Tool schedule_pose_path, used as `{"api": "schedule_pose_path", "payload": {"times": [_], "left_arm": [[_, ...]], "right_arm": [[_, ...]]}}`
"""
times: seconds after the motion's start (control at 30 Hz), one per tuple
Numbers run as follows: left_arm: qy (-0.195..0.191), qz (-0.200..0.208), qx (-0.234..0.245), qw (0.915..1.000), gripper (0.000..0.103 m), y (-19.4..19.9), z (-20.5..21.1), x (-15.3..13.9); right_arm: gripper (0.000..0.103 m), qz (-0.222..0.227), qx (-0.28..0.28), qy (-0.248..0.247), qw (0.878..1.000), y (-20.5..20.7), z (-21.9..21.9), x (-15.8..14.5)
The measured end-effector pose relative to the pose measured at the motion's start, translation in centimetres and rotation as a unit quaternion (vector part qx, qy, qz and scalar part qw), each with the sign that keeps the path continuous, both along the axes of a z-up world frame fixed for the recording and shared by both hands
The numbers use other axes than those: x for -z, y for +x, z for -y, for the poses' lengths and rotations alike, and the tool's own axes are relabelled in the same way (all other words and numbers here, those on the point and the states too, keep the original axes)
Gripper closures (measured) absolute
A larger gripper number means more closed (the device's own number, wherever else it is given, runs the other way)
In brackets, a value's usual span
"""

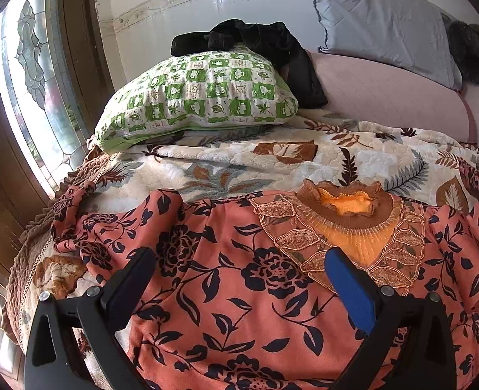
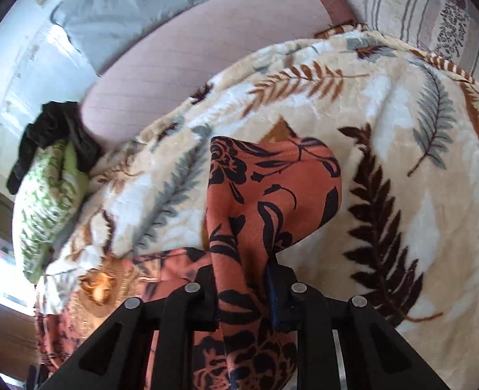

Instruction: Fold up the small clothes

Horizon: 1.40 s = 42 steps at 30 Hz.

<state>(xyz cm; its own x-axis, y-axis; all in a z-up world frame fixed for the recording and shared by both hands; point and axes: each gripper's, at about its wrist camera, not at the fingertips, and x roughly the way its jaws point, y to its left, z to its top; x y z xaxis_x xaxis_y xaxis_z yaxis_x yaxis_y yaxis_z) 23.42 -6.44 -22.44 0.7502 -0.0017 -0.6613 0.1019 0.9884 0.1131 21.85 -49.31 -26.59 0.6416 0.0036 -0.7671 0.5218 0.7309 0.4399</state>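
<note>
An orange-pink top with dark flowers (image 1: 239,292) lies spread on a leaf-patterned blanket (image 1: 239,159); its ruffled orange collar (image 1: 346,208) points toward the far side. My left gripper (image 1: 239,255) hovers low over the top's chest, open wide, one black finger and one blue-padded finger (image 1: 350,286) either side of the cloth, pressing nothing. In the right wrist view my right gripper (image 2: 242,273) is shut on a sleeve (image 2: 272,182) of the same top, which bunches up between the jaws and sticks out ahead over the blanket (image 2: 337,97).
A green checked pillow (image 1: 200,94) with a black garment (image 1: 265,42) on it sits behind the top. A grey pillow (image 1: 385,22) leans on the tiled wall over a pink sheet (image 1: 385,91). A leaded window (image 1: 34,74) and the bed's left edge are close.
</note>
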Motion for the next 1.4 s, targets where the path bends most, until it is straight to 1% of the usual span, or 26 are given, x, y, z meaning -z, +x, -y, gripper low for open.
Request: {"api": "schedule_pose_path", "payload": {"times": [0.1,0.17,0.2,0.27,0.3,0.37,0.4,0.43,0.47,0.53,0.57,0.6,0.63,0.73,0.83,0.9,0.97,1.03,1.07,1.1,1.17,1.2,1.27,1.33,1.37,1.4], "left_arm": [[-0.006,-0.003,-0.007,1.0,0.0,0.1,-1.1,0.0],[-0.009,-0.001,-0.017,0.9998,0.0,0.2,-2.1,-0.1],[-0.009,0.0,-0.023,0.9997,0.0,0.3,-2.6,-0.1],[-0.011,0.0,-0.039,0.9992,0.0,0.7,-3.9,0.1],[-0.012,-0.001,-0.047,0.9988,0.0,0.9,-4.6,0.2],[-0.014,-0.005,-0.063,0.9979,0.0,1.3,-5.8,0.6],[-0.013,-0.006,-0.071,0.9974,0.0,1.5,-6.4,0.8],[-0.012,-0.007,-0.078,0.9969,0.0,1.7,-6.9,1.0],[-0.011,-0.009,-0.083,0.9964,0.0,1.9,-7.3,1.2],[-0.01,-0.016,-0.091,0.9956,0.0,2.2,-8.0,1.7],[-0.012,-0.02,-0.094,0.9953,0.0,2.3,-8.3,1.8],[-0.014,-0.022,-0.096,0.995,0.0,2.4,-8.5,1.9],[-0.017,-0.023,-0.096,0.995,0.0,2.5,-8.6,2.0],[-0.034,-0.028,-0.091,0.9949,0.0,3.1,-8.6,2.0],[-0.055,-0.03,-0.095,0.9935,0.0,4.1,-8.6,2.0],[-0.06,-0.03,-0.076,0.9949,0.0,5.2,-7.8,2.0],[-0.055,-0.024,-0.05,0.997,0.0,6.3,-6.7,2.3],[-0.062,-0.022,-0.013,0.9977,0.0,7.4,-5.7,2.8],[-0.068,-0.029,0.006,0.9972,0.007,7.9,-5.1,3.2],[-0.068,-0.042,0.02,0.9966,0.023,8.5,-4.3,3.7],[-0.067,-0.067,0.054,0.994,0.043,9.6,-2.8,4.3],[-0.066,-0.074,0.066,0.9929,0.044,10.0,-2.3,4.5],[-0.072,-0.086,0.072,0.991,0.044,10.6,-2.0,5.1],[-0.094,-0.127,0.09,0.9833,0.045,11.0,-2.3,6.1],[-0.098,-0.143,0.097,0.98,0.05,11.1,-2.4,6.6],[-0.1,-0.153,0.101,0.9779,0.061,11.2,-2.6,7.0]], "right_arm": [[0.081,0.085,-0.041,0.017,0.995,0.0,-3.0,-3.7],[0.081,0.134,-0.088,0.034,0.986,0.5,-5.9,-5.6],[0.081,0.15,-0.112,0.036,0.982,1.0,-7.7,-6.3],[0.081,0.163,-0.162,0.039,0.972,1.8,-11.6,-7.1],[0.078,0.164,-0.185,0.051,0.968,2.2,-13.5,-7.1],[0.071,0.151,-0.231,0.1,0.956,3.6,-17.0,-5.8],[0.043,0.138,-0.251,0.127,0.95,4.3,-18.7,-4.8],[0.006,0.123,-0.268,0.15,0.944,5.1,-20.2,-3.6],[0.0,0.111,-0.277,0.165,0.94,5.6,-21.5,-2.4],[0.0,0.09,-0.294,0.186,0.933,6.4,-23.4,0.0],[0.0,0.078,-0.302,0.201,0.929,6.7,-24.0,0.8],[0.0,0.077,-0.3,0.212,0.927,6.8,-24.0,1.3],[0.0,0.083,-0.291,0.215,0.928,6.6,-23.7,1.5],[0.001,0.082,-0.262,0.185,0.943,5.6,-22.4,1.3],[0.003,0.079,-0.247,0.206,0.943,5.0,-20.4,1.8],[0.006,0.059,-0.233,0.22,0.945,4.6,-19.5,2.6],[0.007,0.047,-0.22,0.232,0.946,4.2,-18.8,3.2],[0.008,0.031,-0.213,0.239,0.947,3.5,-17.9,3.9],[0.008,0.024,-0.21,0.243,0.947,3.2,-17.6,4.4],[0.008,0.018,-0.208,0.247,0.946,3.0,-17.3,4.8],[0.008,0.011,-0.206,0.248,0.947,2.4,-16.8,5.5],[0.008,0.009,-0.208,0.248,0.946,2.3,-16.6,5.7],[0.008,0.006,-0.212,0.246,0.946,2.0,-16.3,5.9],[0.008,0.004,-0.214,0.243,0.946,1.8,-15.9,6.0],[0.008,0.003,-0.213,0.242,0.947,1.8,-15.7,6.0],[0.008,0.003,-0.212,0.243,0.947,1.8,-15.4,6.1]]}}
